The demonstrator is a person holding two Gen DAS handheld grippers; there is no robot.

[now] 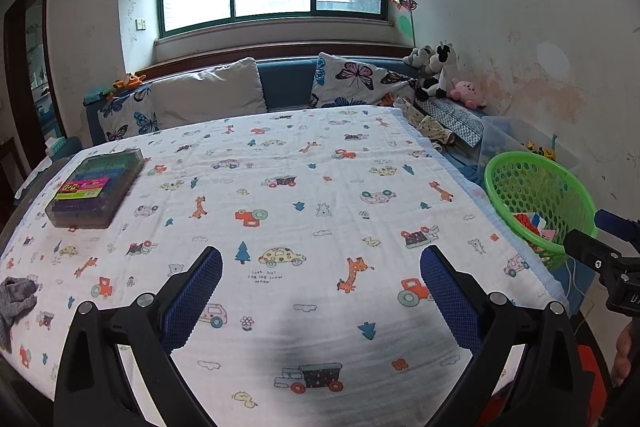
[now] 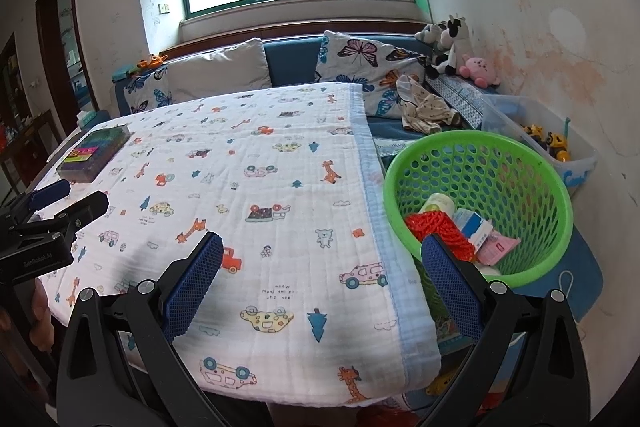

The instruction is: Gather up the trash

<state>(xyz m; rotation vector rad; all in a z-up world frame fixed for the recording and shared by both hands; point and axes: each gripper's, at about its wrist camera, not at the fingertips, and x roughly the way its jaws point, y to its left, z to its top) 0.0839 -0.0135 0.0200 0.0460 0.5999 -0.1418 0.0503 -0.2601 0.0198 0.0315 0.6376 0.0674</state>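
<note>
Plainly, the move ahead turns on what is left on the table [image 1: 320,187] — and the likeliest piece is the grey crumpled cloth [image 1: 16,297] at its near left edge, which lies well to the left of the left gripper [image 1: 320,291] and lower in that view, off the line of its fingers. The left gripper is the nearer one by far; I judge it would have to swing left and drop toward that edge. The cloth is a shapeless lump with no clear long axis, and whether it counts as trash I cannot tell.

Both grippers stand wide open with nothing between their blue pads. The right gripper [image 2: 322,277] hangs over the table's near right corner, beside the green basket [image 2: 532,163], which sits just off the right edge and already holds a red mesh wad [image 2: 436,227], a small bottle [image 2: 438,205] and paper packets [image 2: 486,239].

The flat box of coloured pieces [image 1: 98,189] rests near the far left corner, apart from the cloth — not in the path. The printed blanket [image 1: 300,155] covering the table is otherwise bare between the jaws and the cloth, so nothing blocks the way. Carrying the cloth to the basket means crossing the whole table to the right edge.
</note>
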